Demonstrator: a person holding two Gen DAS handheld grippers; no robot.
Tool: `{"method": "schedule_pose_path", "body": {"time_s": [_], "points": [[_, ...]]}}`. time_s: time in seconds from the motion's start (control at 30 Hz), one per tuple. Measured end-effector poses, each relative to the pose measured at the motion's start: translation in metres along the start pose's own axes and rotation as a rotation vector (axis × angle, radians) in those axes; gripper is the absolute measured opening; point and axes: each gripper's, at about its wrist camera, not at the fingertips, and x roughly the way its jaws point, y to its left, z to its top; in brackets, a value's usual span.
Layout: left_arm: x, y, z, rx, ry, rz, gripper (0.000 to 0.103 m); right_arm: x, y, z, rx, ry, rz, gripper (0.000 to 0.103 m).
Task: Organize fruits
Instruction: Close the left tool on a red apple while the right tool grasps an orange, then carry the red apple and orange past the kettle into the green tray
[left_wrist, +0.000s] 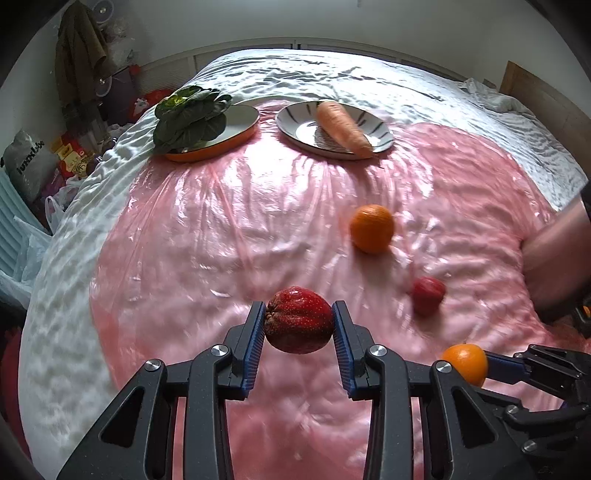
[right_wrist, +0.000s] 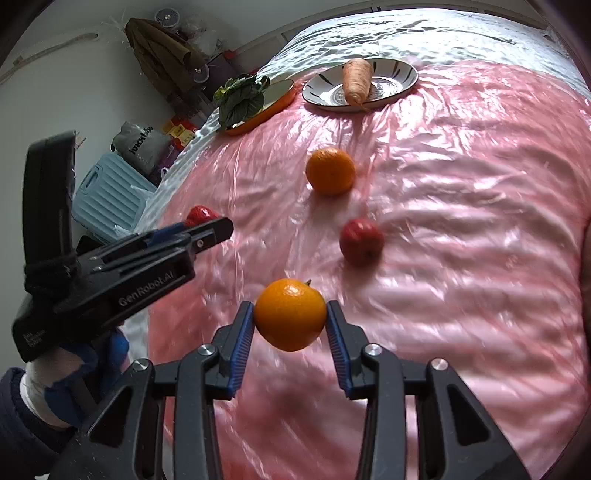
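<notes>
My left gripper (left_wrist: 298, 320) is shut on a dark red apple (left_wrist: 299, 319) and holds it above the pink plastic sheet (left_wrist: 229, 229). My right gripper (right_wrist: 290, 317) is shut on an orange (right_wrist: 290, 314), also seen at the lower right of the left wrist view (left_wrist: 466, 362). A second orange (left_wrist: 371, 228) (right_wrist: 330, 170) and a small red apple (left_wrist: 427, 293) (right_wrist: 361, 240) lie loose on the sheet ahead. The left gripper (right_wrist: 207, 229) shows at the left of the right wrist view with its apple (right_wrist: 199, 215) partly hidden.
At the far end an orange-rimmed plate (left_wrist: 240, 122) (right_wrist: 279, 94) holds leafy greens (left_wrist: 190, 118), and a striped white plate (left_wrist: 376, 129) (right_wrist: 399, 77) holds a carrot (left_wrist: 343, 127). White bedding (left_wrist: 369, 81) surrounds the sheet. Bags and a light blue suitcase (right_wrist: 110, 192) stand left of the bed.
</notes>
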Motion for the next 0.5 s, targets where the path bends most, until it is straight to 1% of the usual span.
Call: {"method": "schedule_pose_path", "body": {"time_s": [0.13, 0.23, 0.4, 0.5], "points": [[-0.013, -0.017, -0.01, 0.022, 0.01, -0.02, 0.031, -0.015, -0.004, -0.014, 0.002, 0.004, -0.004, 0.07], [-0.027, -0.033, -0.016, 0.042, 0.015, -0.044, 0.031, -0.034, -0.012, -0.028, 0.012, 0.005, -0.007, 0.07], [-0.047, -0.064, -0.026, 0.072, 0.033, -0.086, 0.031, -0.061, -0.03, -0.05, 0.046, 0.017, -0.026, 0.07], [-0.057, -0.089, -0.034, 0.11, 0.044, -0.106, 0.031, -0.076, -0.041, -0.063, 0.064, 0.029, -0.036, 0.07]]}}
